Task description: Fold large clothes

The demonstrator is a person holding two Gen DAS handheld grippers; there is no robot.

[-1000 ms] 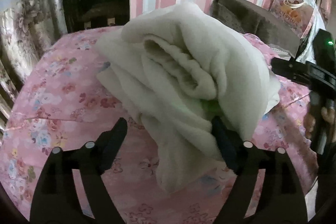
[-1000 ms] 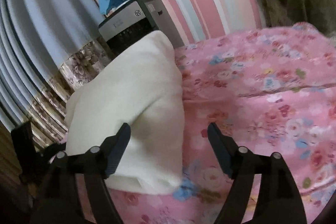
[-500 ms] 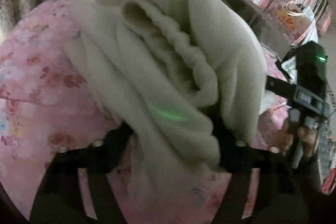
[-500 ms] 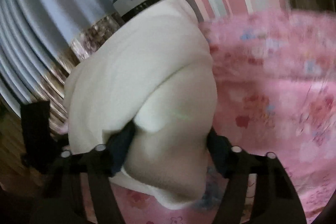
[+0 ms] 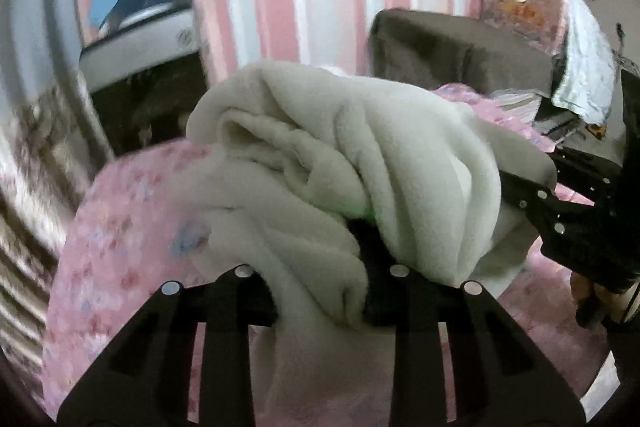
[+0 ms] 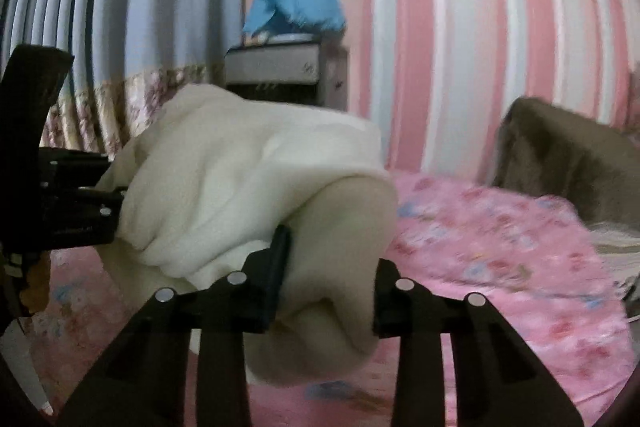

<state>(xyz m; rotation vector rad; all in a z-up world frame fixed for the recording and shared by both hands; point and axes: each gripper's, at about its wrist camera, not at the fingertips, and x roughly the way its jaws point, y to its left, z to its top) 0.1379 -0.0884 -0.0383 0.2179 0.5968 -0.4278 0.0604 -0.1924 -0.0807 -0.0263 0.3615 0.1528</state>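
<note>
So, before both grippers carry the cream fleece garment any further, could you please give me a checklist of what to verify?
1. Left gripper has fabric between its closing jaws: ok.
2. Right gripper has a fold of the cream fleece garment between its closing jaws: ok.
3. Both grips are fully tight: cannot tell, the jaws are not yet done closing.
4. Garment is a neat fold: not ok, it is bunched, with loose folds hanging.
5. Garment is fully clear of the pink floral bedspread: cannot tell, its underside is hidden.
6. Grippers keep apart: ok, the garment lies between them.

left gripper [image 5: 320, 267] jaws closing on cream garment [image 5: 340, 163] | above pink floral bedspread [image 5: 132, 227]
</note>
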